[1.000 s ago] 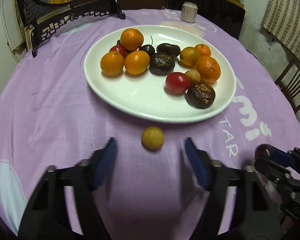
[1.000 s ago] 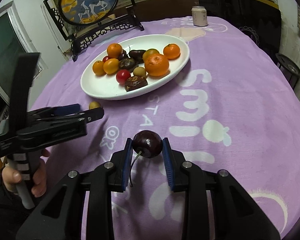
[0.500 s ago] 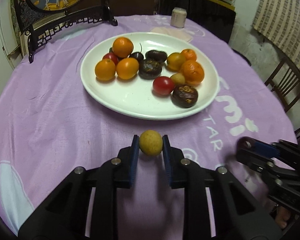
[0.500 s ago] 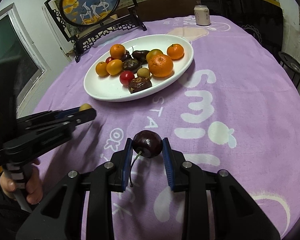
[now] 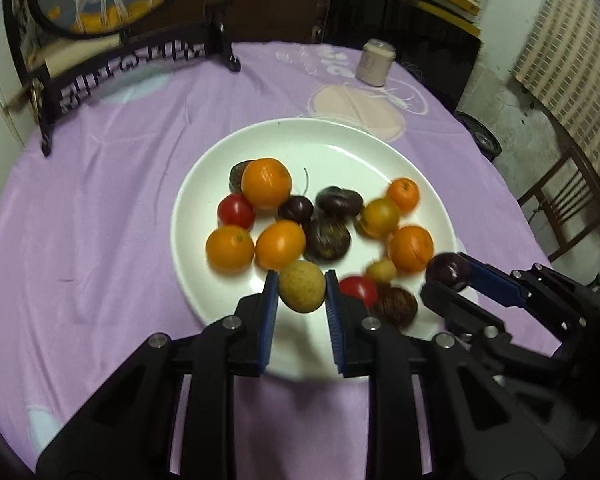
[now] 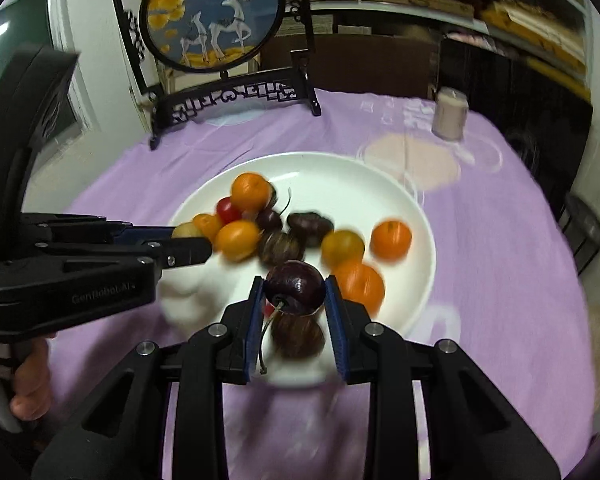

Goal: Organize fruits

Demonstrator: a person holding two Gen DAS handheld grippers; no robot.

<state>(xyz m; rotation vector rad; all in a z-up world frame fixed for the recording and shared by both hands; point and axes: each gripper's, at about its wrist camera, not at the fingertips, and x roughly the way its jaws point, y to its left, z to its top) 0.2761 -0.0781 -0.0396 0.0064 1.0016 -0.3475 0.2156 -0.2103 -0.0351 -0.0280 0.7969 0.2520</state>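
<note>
My left gripper (image 5: 301,294) clamps the longan (image 5: 302,291), my right gripper (image 6: 295,294) the cherry (image 6: 295,288), both over the plate (image 5: 340,140); only these 2 drops remain.

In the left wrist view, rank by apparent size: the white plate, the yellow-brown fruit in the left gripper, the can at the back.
1. white plate
2. yellow-brown fruit and can look alike; the fruit is far nearer the camera, so no ranking.

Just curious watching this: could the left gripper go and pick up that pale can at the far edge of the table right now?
Probably not: the left gripper is shut on a yellowish fruit, and the can stands beyond the plate.
</note>
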